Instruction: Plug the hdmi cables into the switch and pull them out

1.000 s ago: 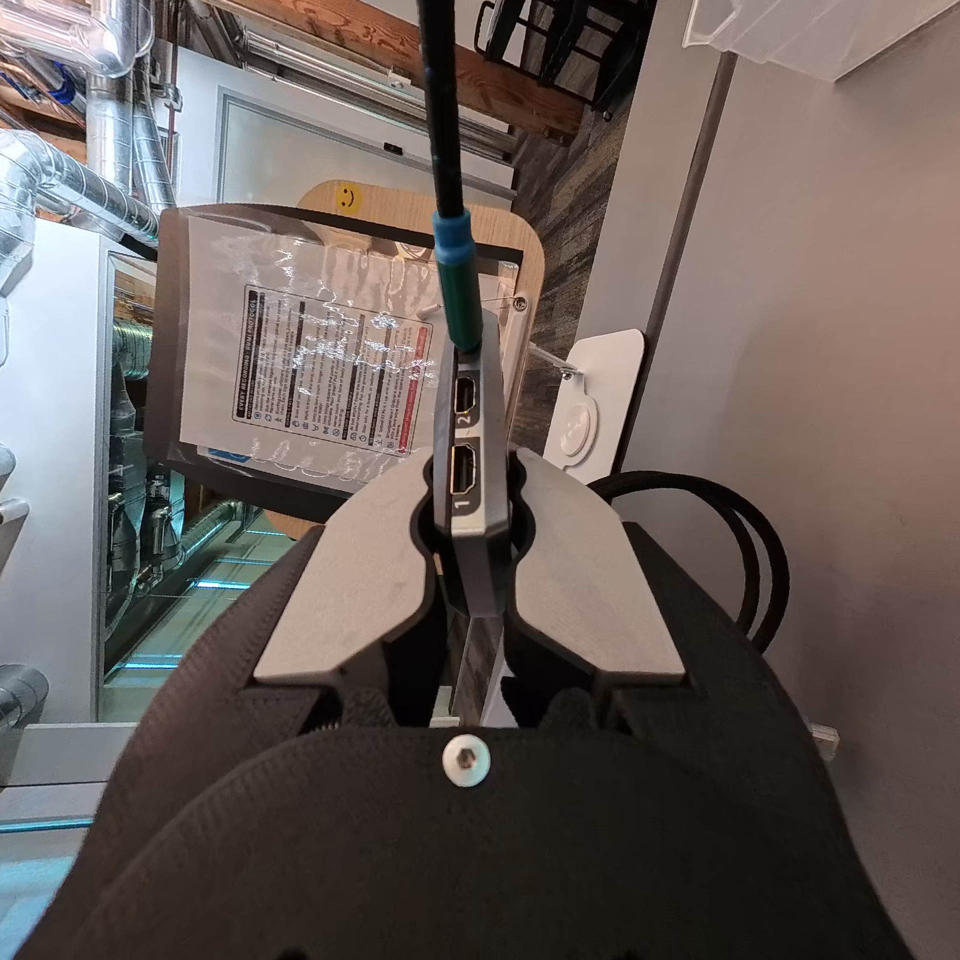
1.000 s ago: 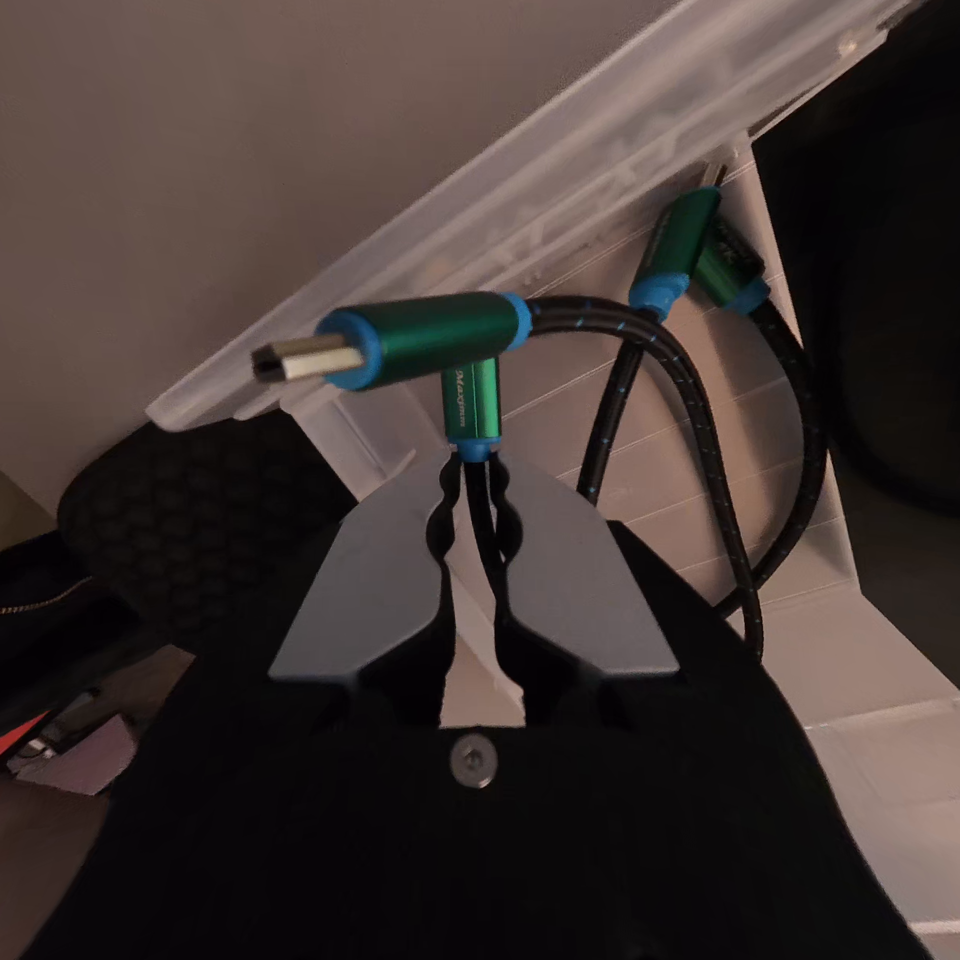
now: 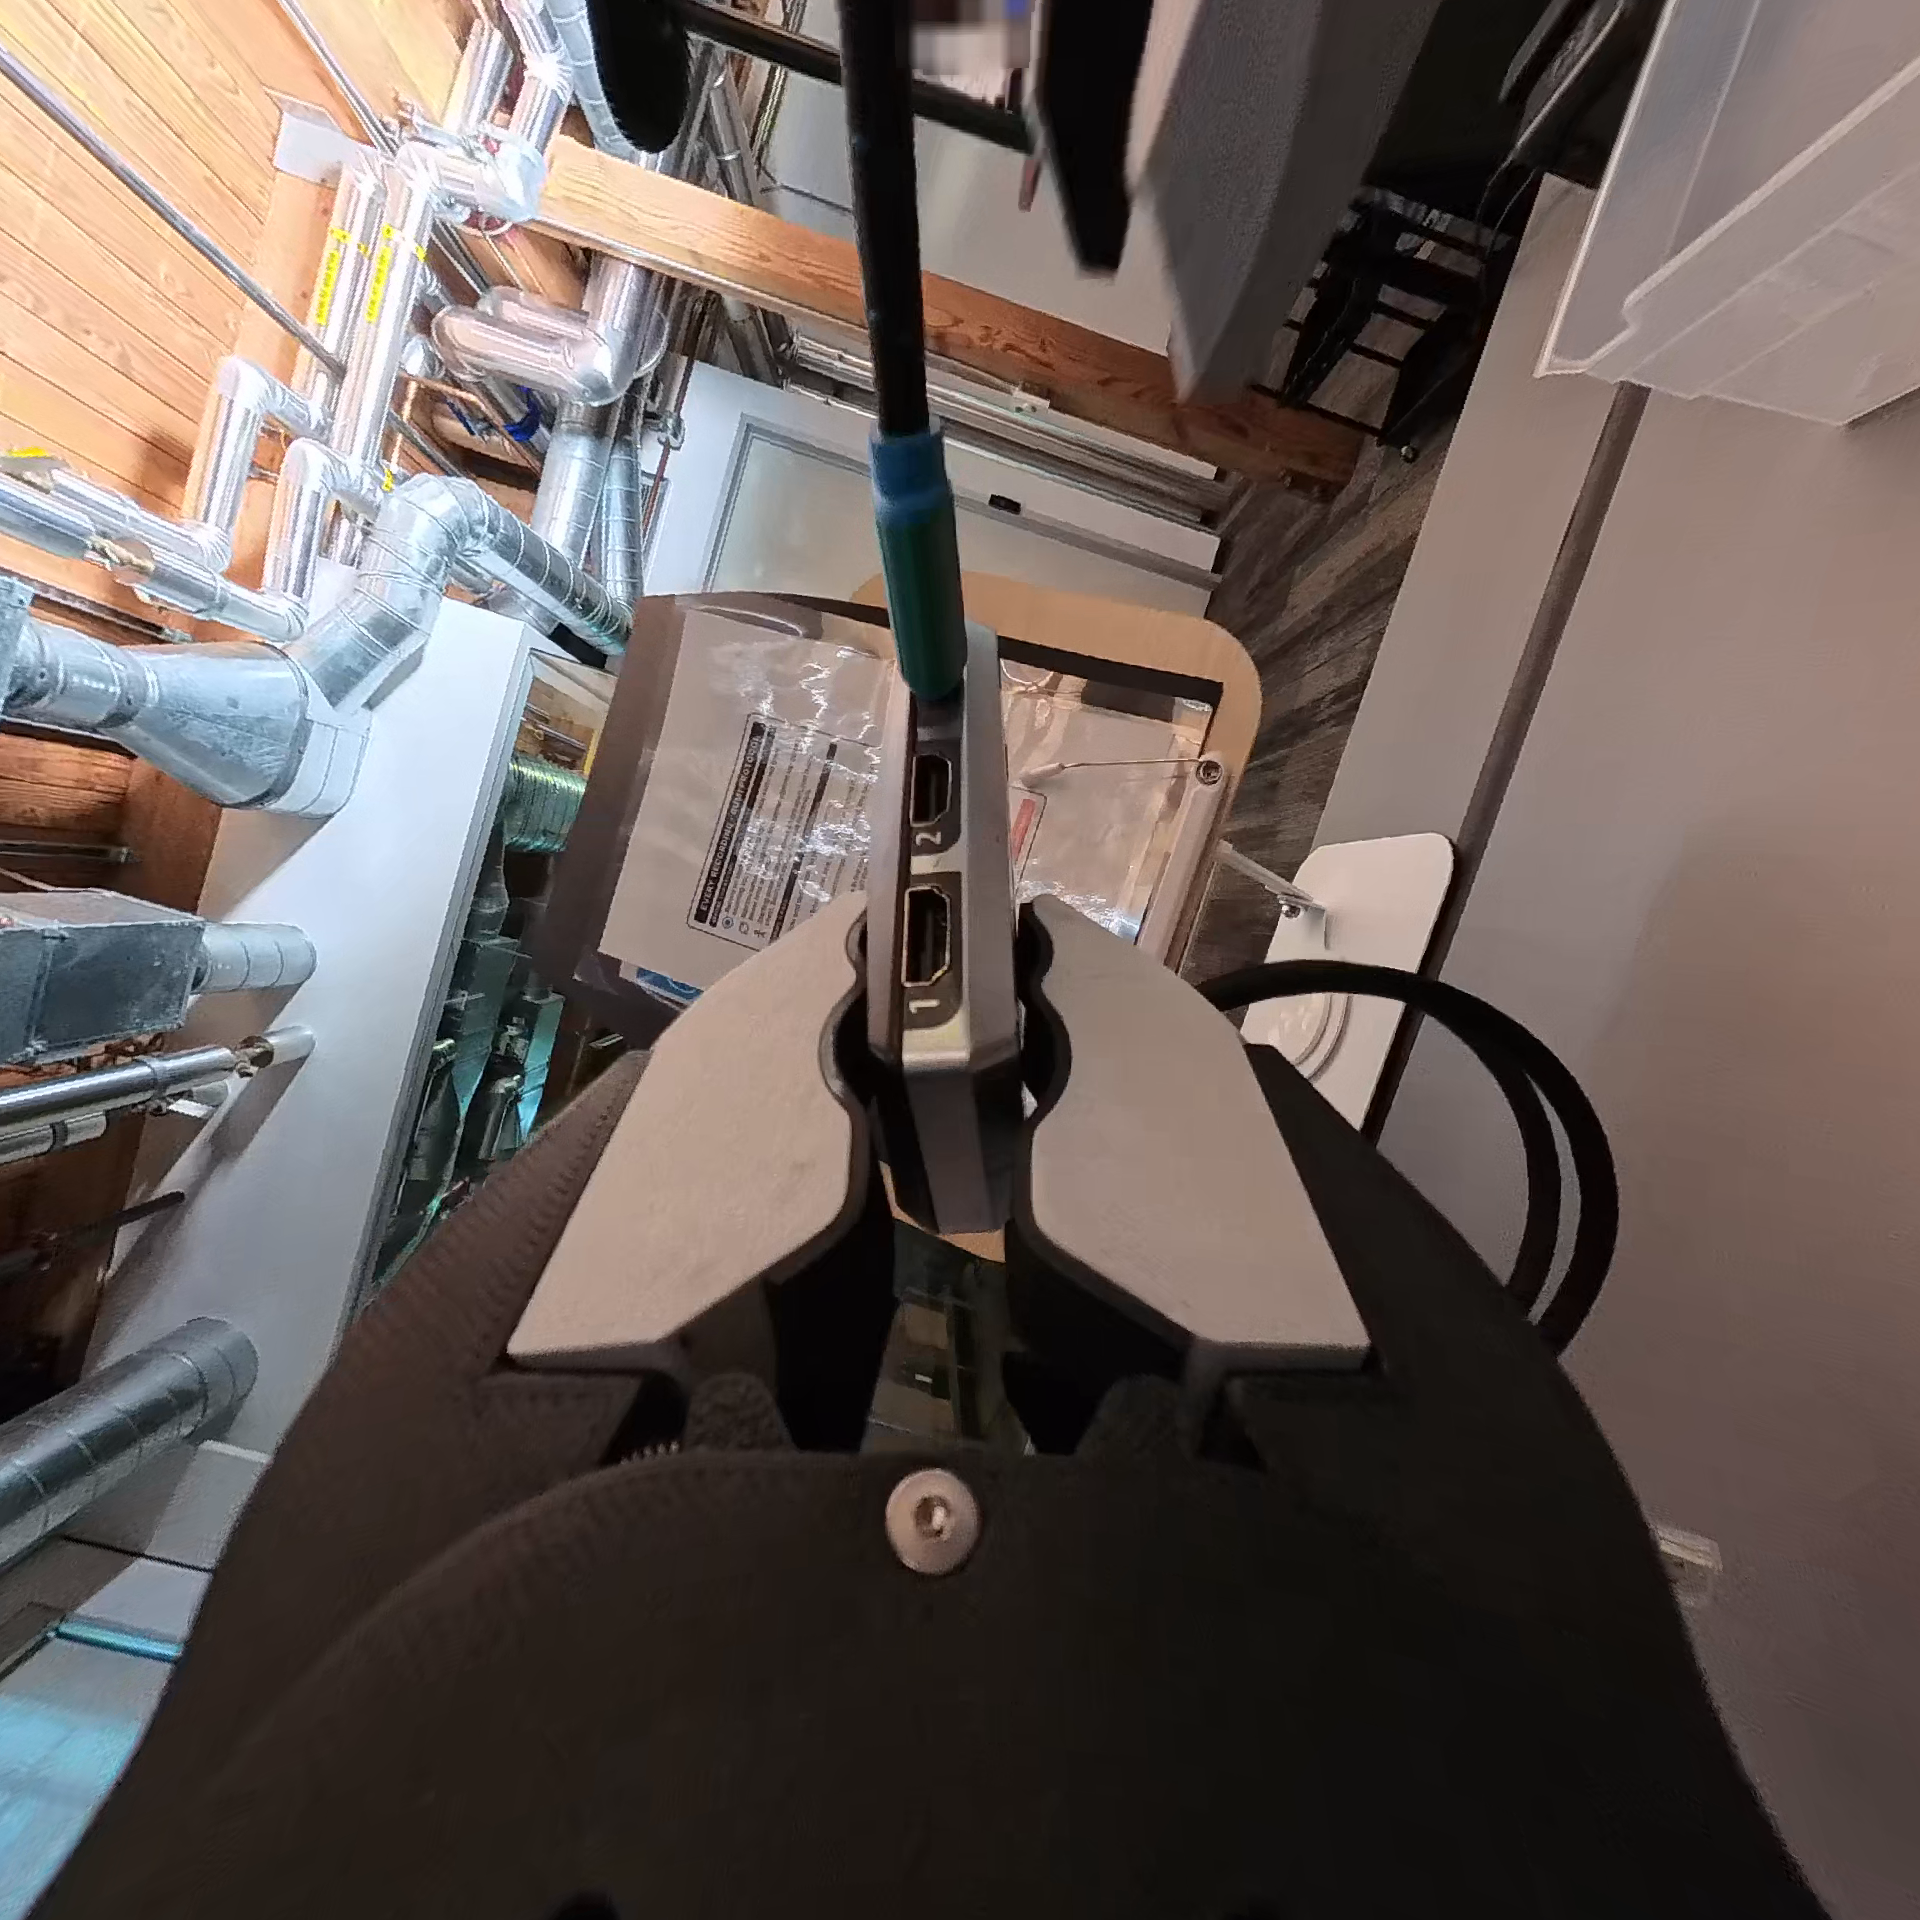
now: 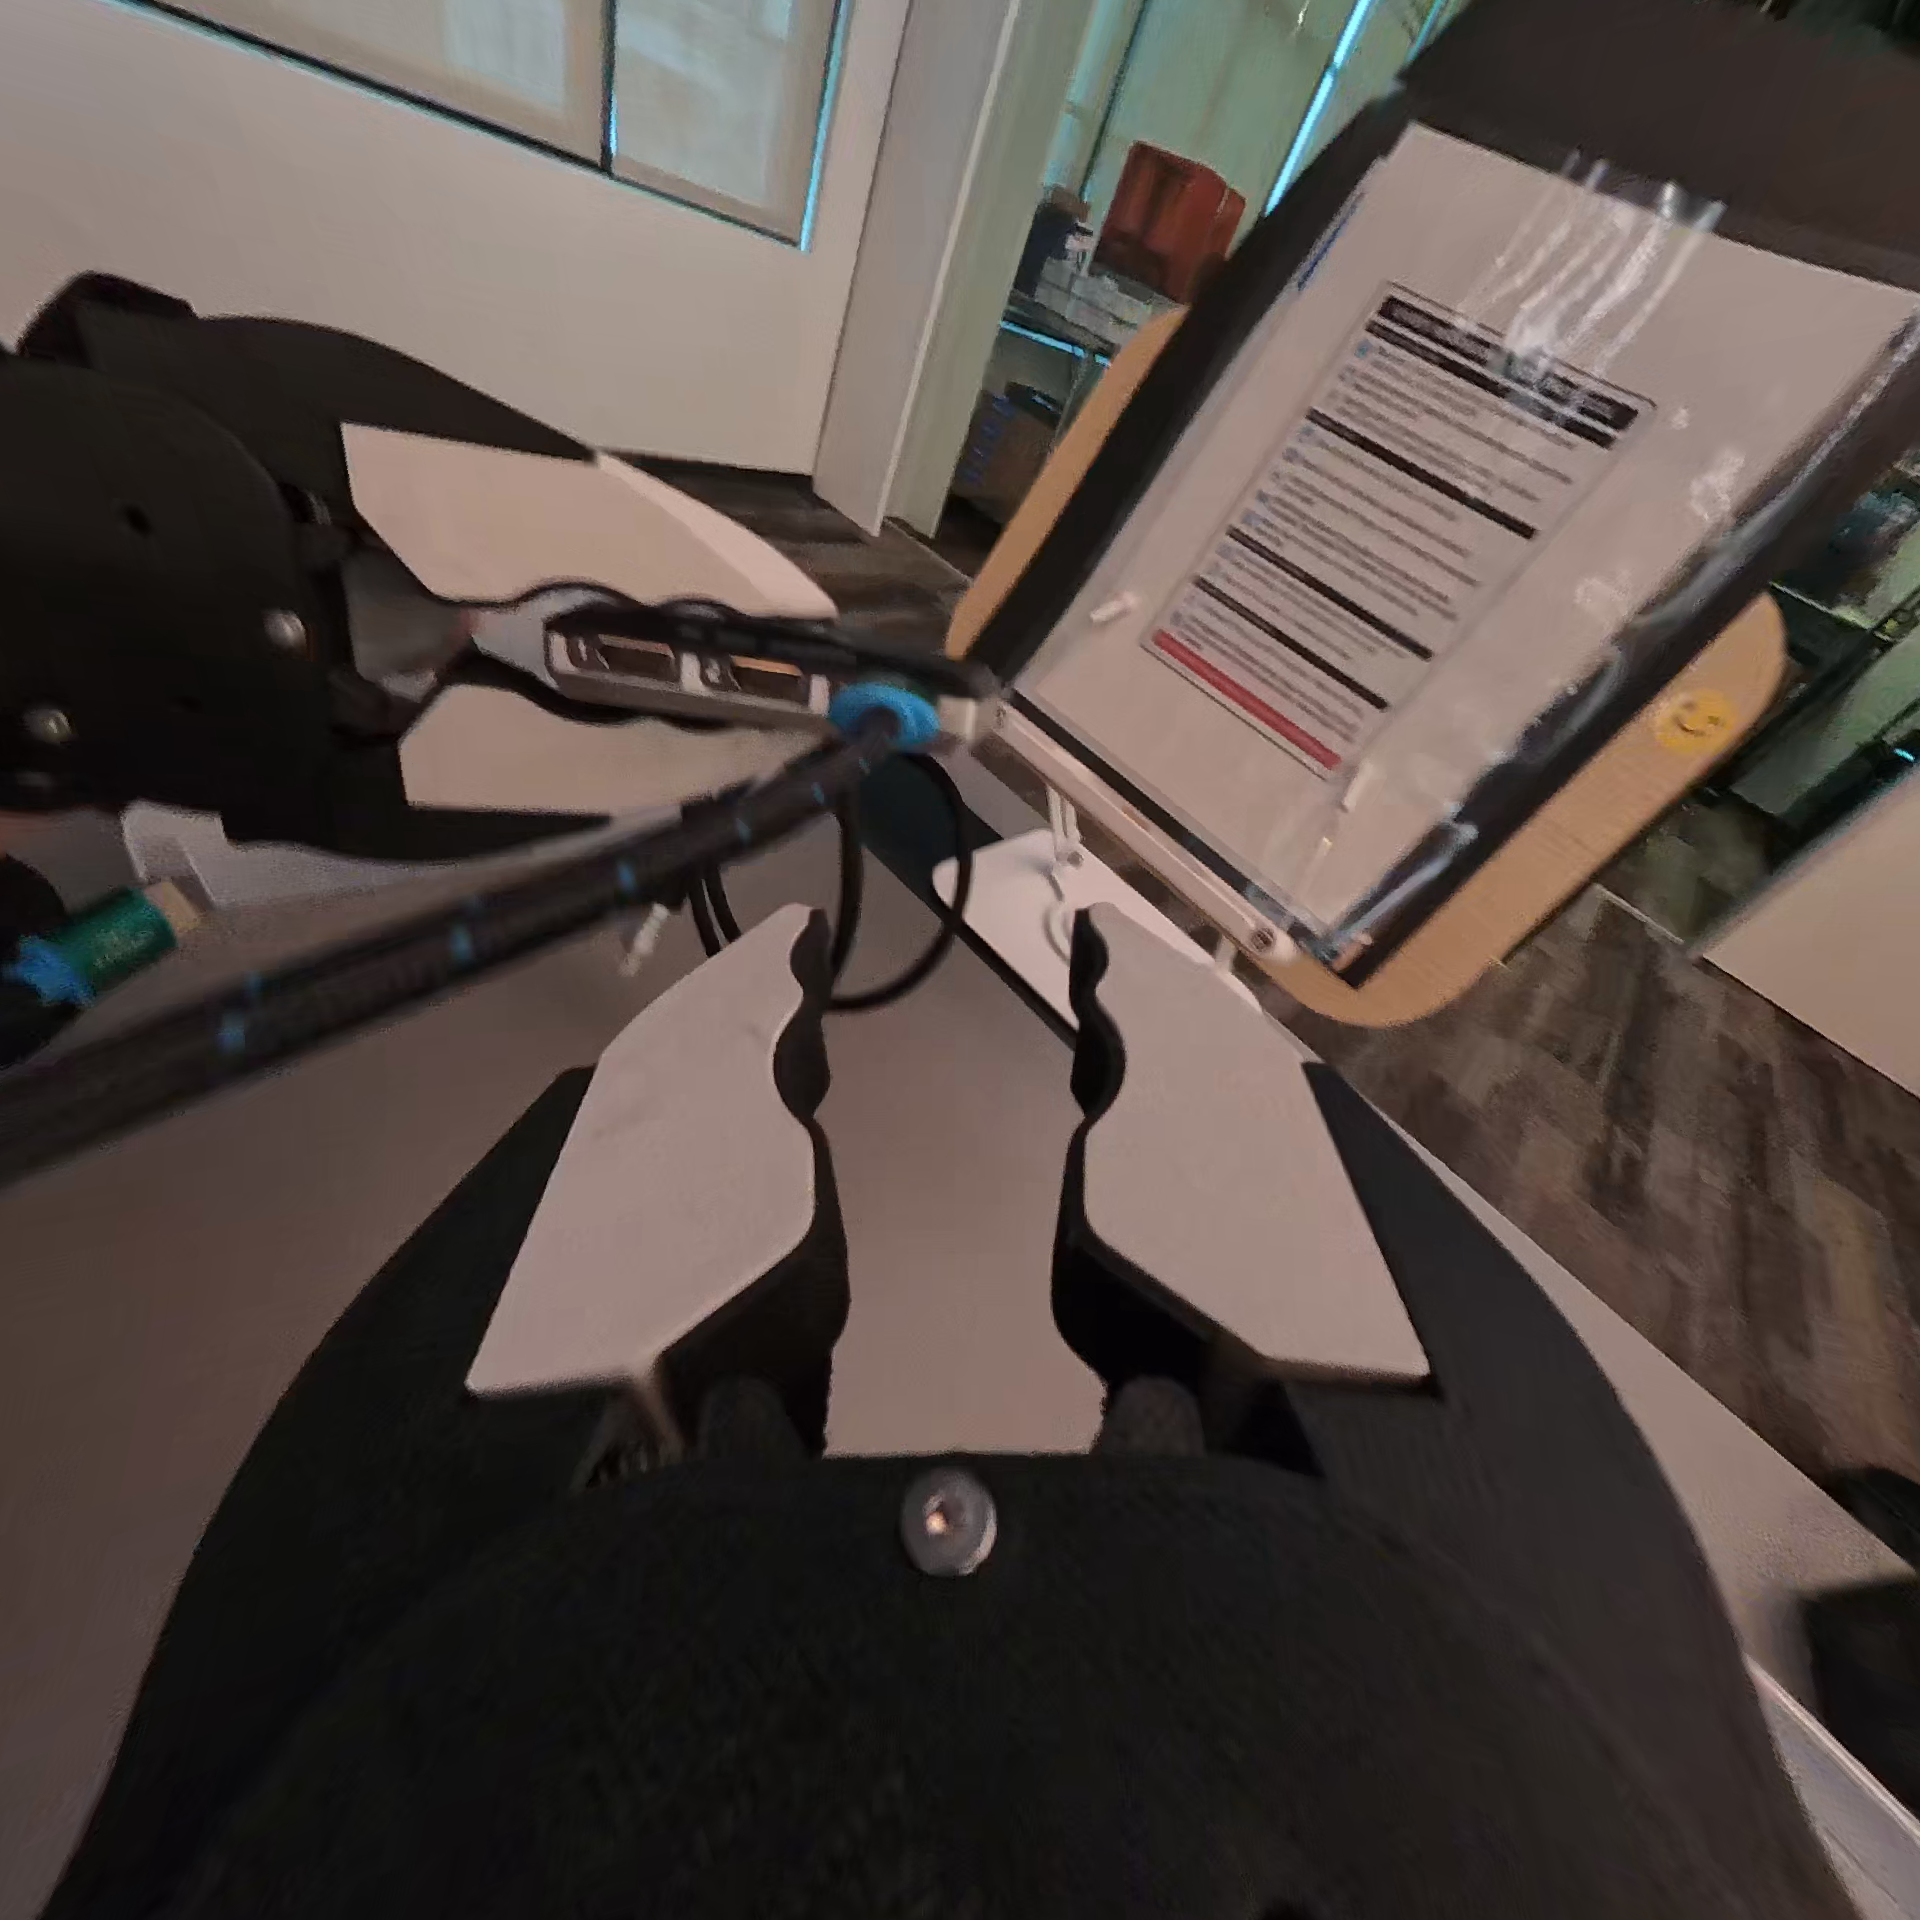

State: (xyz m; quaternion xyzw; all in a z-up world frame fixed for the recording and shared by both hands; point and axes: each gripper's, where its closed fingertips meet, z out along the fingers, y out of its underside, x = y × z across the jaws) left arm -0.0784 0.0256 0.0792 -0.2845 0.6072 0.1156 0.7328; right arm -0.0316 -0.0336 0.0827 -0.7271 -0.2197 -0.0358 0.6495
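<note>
Left hand-held gripper point(image 3: 940, 1023) clamping switch point(image 3: 951, 935), one cable point(image 3: 914, 582) plugged

Each handheld gripper has a rounded, matte black textured body with one silver hex-socket screw point(image 3: 932, 1550) at its centre. The left gripper point(image 3: 940, 1023) and right gripper point(image 4: 948, 1023) carry pale grey, flat fingers with wavy, black-edged inner grips.

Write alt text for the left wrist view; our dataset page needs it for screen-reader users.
The left hand-held gripper clamps a grey HDMI switch edge-on, with two empty ports facing the camera. A green-and-blue HDMI plug sits in its far end, its black cable running upward past silver ducts.
</note>
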